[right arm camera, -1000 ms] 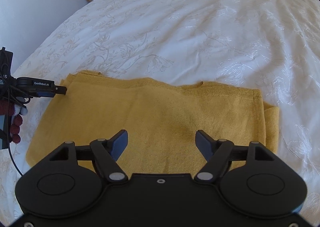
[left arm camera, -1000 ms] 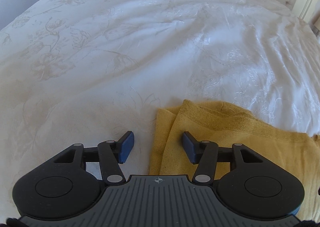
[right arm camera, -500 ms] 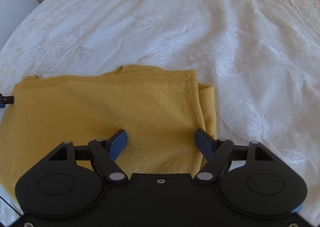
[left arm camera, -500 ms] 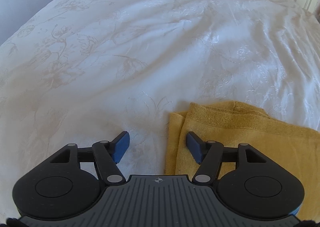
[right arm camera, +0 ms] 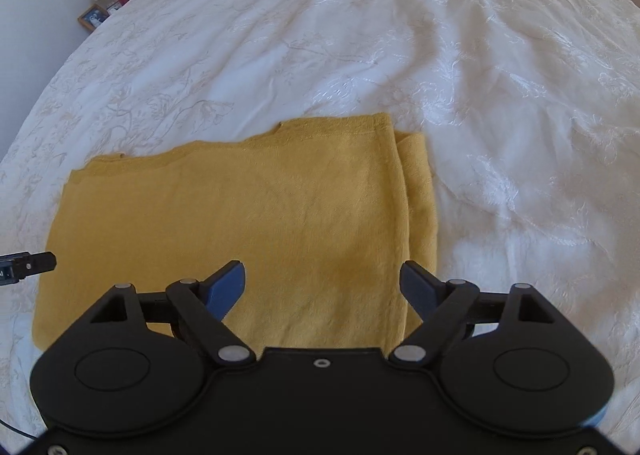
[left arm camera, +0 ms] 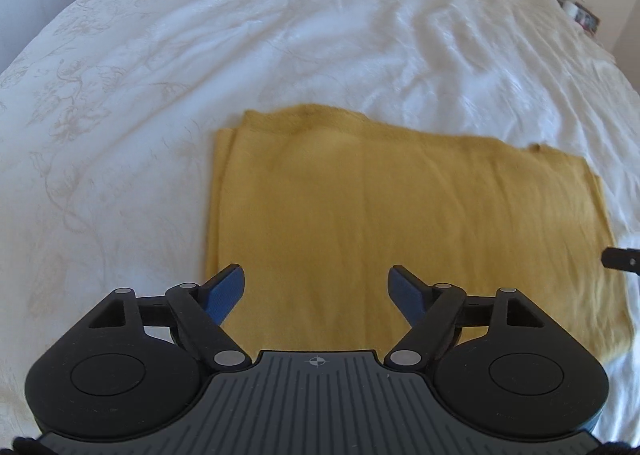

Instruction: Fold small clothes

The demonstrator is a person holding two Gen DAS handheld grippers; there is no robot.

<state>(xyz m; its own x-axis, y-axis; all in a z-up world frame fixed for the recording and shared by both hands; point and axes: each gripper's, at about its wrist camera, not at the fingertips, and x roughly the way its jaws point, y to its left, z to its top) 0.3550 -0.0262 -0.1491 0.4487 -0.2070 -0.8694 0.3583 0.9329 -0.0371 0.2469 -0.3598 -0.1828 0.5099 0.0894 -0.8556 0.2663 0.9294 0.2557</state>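
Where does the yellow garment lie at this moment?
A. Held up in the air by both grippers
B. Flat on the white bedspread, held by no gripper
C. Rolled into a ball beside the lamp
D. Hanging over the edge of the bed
B: the yellow garment lies flat on the white bedspread, and nothing sits between either gripper's jaws.

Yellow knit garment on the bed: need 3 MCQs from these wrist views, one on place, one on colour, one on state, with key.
1. Where does the folded mustard-yellow knit garment lie?
A. On the white embroidered bedspread
B. On a wooden floor
C. In a basket

2. What colour are the gripper finger pads?
A. Red
B. Blue
C. Green

3. What is between the pads of the left gripper and the right gripper?
A. A garment corner, pinched
B. A lifted sleeve
C. Nothing

Key: A, bedspread borders the garment all round; B, both pairs show blue; C, both sets of jaws are opening with nothing gripped, garment flat beneath.
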